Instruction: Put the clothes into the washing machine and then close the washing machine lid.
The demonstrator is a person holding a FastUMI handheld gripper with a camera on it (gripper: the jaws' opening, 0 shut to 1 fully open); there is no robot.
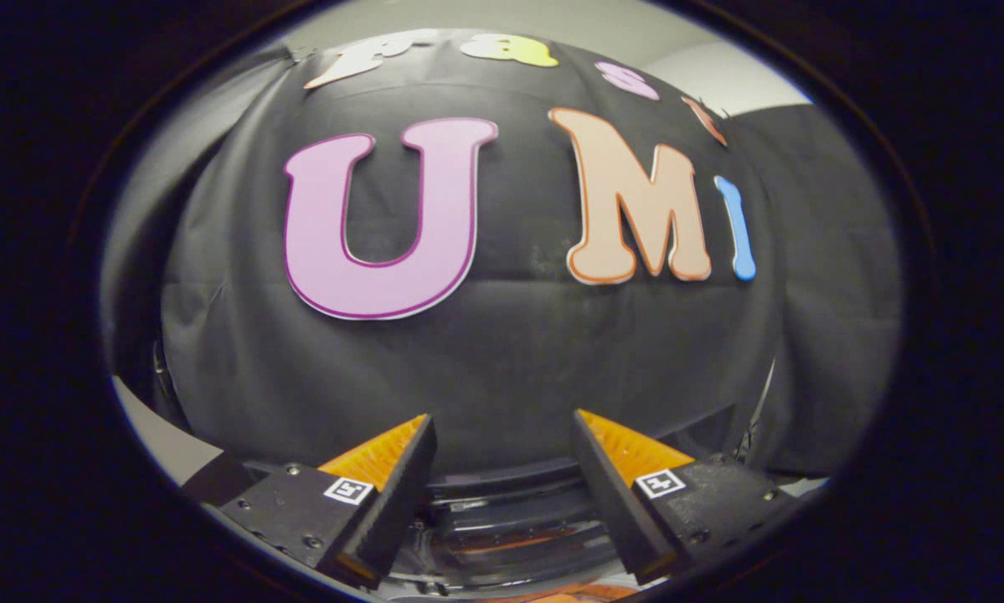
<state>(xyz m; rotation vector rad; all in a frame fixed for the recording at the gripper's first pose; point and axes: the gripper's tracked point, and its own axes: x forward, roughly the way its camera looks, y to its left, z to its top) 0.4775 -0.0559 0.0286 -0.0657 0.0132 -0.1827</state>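
Now, gripper [502, 469] spread wide with nothing between its fingers, washing machine [510, 523] just below them, black cloth wall [510, 352] beyond

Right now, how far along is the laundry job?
Done: nothing the frame can confirm; I can't make out any clothes. In hand: nothing, since the gripper is open with empty fingers, held above the dark washing machine top and facing the booth wall. Left: loading the clothes and closing the lid, whose state I cannot tell.
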